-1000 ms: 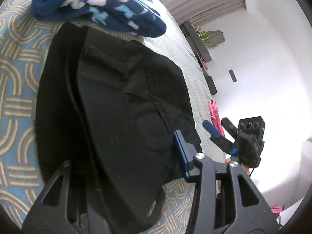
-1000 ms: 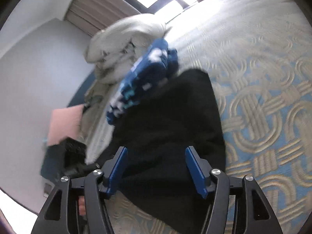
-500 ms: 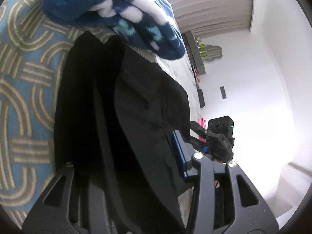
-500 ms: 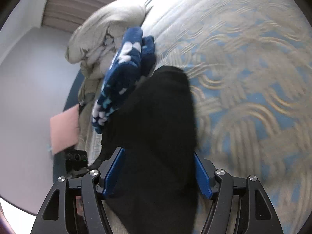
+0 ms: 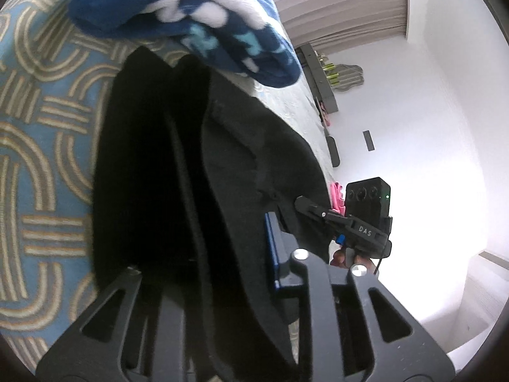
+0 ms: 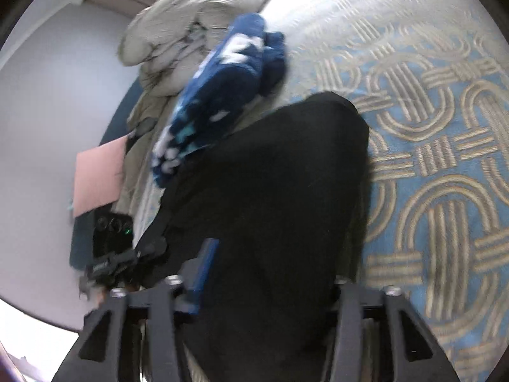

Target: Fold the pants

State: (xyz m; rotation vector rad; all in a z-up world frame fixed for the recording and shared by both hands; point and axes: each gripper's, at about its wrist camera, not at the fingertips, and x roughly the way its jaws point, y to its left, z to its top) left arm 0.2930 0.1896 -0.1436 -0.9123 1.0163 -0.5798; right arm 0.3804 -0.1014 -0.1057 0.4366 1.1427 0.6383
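Pants (image 5: 178, 191), black matte cloth folded in thick layers, lie on the blue bedspread (image 5: 41, 159) with looping tan cords. Left gripper (image 5: 203, 254) and right gripper (image 6: 270, 273) both straddle the fabric, jaws spread wide apart. Fuzzy navy blanket (image 6: 222, 95) sits beside.

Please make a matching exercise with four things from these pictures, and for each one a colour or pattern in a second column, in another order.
Things:
1. pants
2. fleece garment
3. bedspread
4. duvet

Colours:
a. cream white
b. dark blue with white shapes
c. plain black
d. light blue with beige loops

Pairs: 1-c, 2-b, 3-d, 4-a
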